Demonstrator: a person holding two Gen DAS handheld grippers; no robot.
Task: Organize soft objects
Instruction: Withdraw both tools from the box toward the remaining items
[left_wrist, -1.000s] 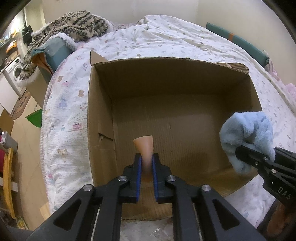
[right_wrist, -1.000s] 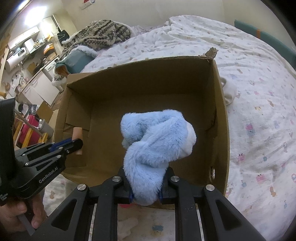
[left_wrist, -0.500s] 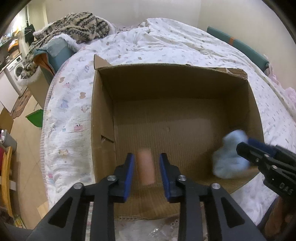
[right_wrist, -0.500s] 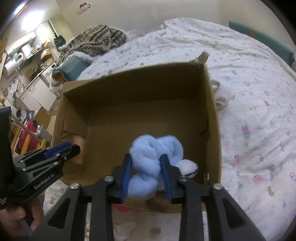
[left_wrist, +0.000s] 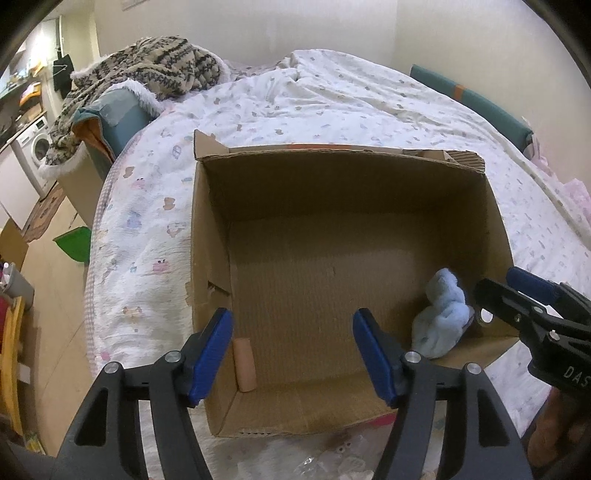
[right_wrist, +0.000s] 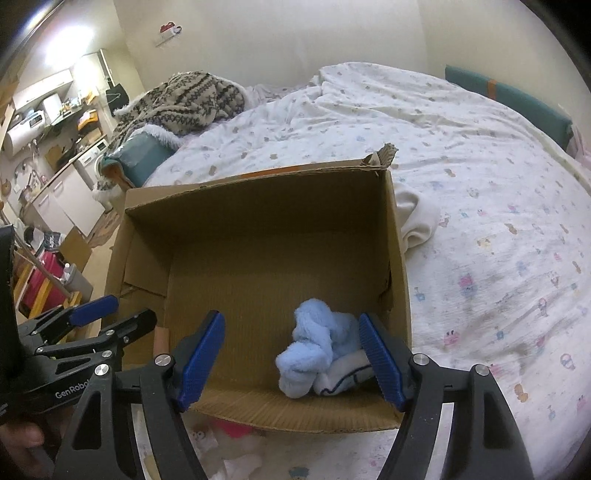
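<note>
An open cardboard box (left_wrist: 210, 258) (right_wrist: 400, 258) stands on the bed. A small tan roll (left_wrist: 245, 363) lies on the box floor by its near left wall; a sliver of it shows in the right wrist view (right_wrist: 161, 338). A fluffy light-blue sock bundle (left_wrist: 441, 319) (right_wrist: 317, 347) lies in the near right corner. My left gripper (left_wrist: 291, 350) is open and empty above the box's near edge. My right gripper (right_wrist: 293, 358) is open and empty just over the bundle; it also shows in the left wrist view (left_wrist: 517, 299).
The bed has a white patterned sheet (left_wrist: 332, 103). A cream cloth (right_wrist: 417, 218) lies beside the box's right wall. A knitted blanket (left_wrist: 147, 70) is heaped at the far left. Small items (right_wrist: 236, 454) lie in front of the box. The floor (left_wrist: 55, 295) is at left.
Both grippers opened wide. The tan roll dropped from the left gripper to the box floor, and the blue bundle dropped from the right gripper into the near right corner.
</note>
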